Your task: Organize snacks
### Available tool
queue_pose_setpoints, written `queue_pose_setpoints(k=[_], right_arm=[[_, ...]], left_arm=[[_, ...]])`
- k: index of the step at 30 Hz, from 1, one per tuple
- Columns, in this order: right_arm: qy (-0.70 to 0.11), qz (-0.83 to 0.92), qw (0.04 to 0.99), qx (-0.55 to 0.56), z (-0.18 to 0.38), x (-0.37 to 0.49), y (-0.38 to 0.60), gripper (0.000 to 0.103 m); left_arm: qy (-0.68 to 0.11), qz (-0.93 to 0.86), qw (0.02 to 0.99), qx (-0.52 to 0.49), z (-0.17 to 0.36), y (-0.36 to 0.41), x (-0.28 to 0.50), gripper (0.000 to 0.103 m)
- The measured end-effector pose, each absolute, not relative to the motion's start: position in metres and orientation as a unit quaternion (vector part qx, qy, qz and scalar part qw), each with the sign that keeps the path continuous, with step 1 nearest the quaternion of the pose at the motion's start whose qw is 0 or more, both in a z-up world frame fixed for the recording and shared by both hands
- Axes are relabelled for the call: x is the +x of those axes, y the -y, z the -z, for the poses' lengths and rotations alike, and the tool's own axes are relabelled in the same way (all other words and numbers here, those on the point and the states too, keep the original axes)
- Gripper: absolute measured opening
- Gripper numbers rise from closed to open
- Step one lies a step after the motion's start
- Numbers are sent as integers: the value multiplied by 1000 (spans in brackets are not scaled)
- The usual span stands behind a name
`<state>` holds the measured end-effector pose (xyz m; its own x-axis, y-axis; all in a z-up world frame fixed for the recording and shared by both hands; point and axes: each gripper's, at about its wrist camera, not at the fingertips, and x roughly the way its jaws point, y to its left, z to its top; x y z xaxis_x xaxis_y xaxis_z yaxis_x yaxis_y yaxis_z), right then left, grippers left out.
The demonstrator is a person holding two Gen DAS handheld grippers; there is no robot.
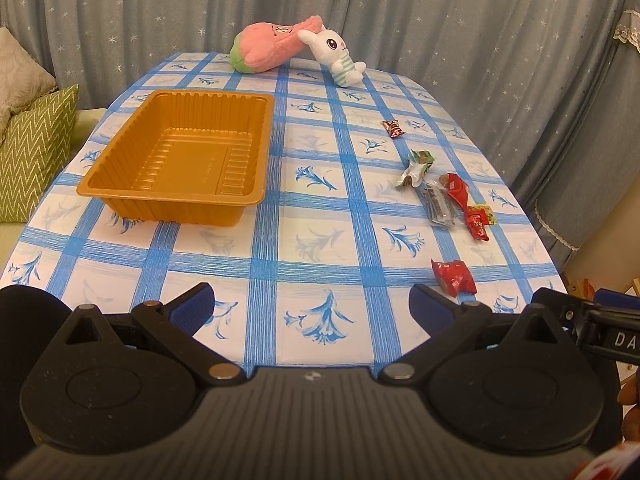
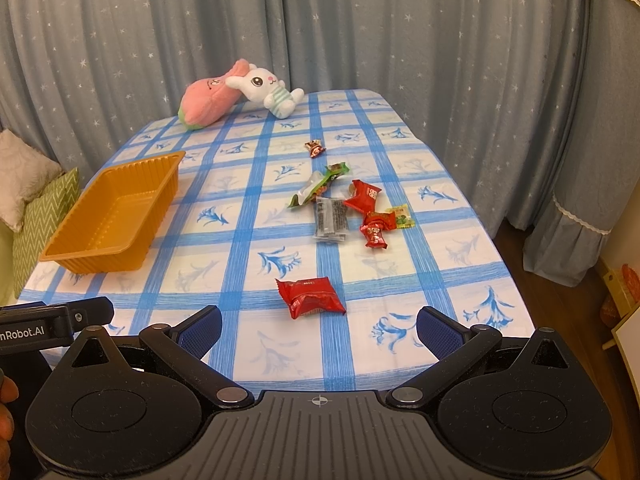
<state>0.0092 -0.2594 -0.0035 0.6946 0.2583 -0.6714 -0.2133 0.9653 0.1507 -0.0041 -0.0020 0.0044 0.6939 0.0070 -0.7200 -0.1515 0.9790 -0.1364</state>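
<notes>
Blue-padded fingers of the left gripper (image 1: 311, 307) spread wide at the bottom of the left wrist view, nothing between them, above the near edge of the blue-checked tablecloth (image 1: 316, 208). Same condition at the right gripper (image 2: 318, 326): jaws fully apart, empty, low in the right wrist view.

Just above the right gripper, centre frame: red snack packet (image 2: 311, 297), flat on the cloth, apart from the fingers. In the left wrist view, same packet at lower right, near the right-hand finger.

Further up, right of centre in the right wrist view: loose cluster of snacks. Grey-black sachet (image 2: 330, 219) at the cluster's left; green-and-white wrapper (image 2: 319, 185) above it; red packet (image 2: 363, 196) to the right; red twisted candy (image 2: 375, 229) below that, touching a small yellow-green sweet (image 2: 402, 216). Small red-brown candy (image 2: 315, 148) alone, higher up, well apart from the cluster.

Orange ribbed plastic tray (image 2: 116, 216) at mid left of the right wrist view, upright, empty; upper left of centre in the left wrist view.

Far end of the table, upper centre: pink plush (image 1: 272, 45) with a white rabbit plush (image 1: 335, 56) leaning against it. Starred grey-blue curtain (image 1: 400, 12) behind. Green zigzag cushion (image 1: 36, 148) at the left edge.
</notes>
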Motion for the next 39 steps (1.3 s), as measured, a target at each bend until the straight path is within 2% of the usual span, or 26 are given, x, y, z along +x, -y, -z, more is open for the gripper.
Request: queue_pose_setpoints(k=[12,22,25,30,33,39], right_arm=[[-365,-115,922,49,16,15,269,102],[-364,-114,921,79,41,44,269,102],[-360,-97,924,87,46,52,277,93],[-373,-87,920,81,58,70,294,77],[-377,-83,918,86,66,81,304,74],[-376,-71,918,101,75,104,323,73]], left_arm=[[-384,-38,917,-101,-6,-7,7,103],[-400,-3,911,-103,17,-3,41,103],[-404,41,910,-86,29,10,57,102],[-408,123,904,-42,47,42,84,95],[-403,166,900,-3,54,63,100,91],[-402,241,880,73,72,97,133,73]])
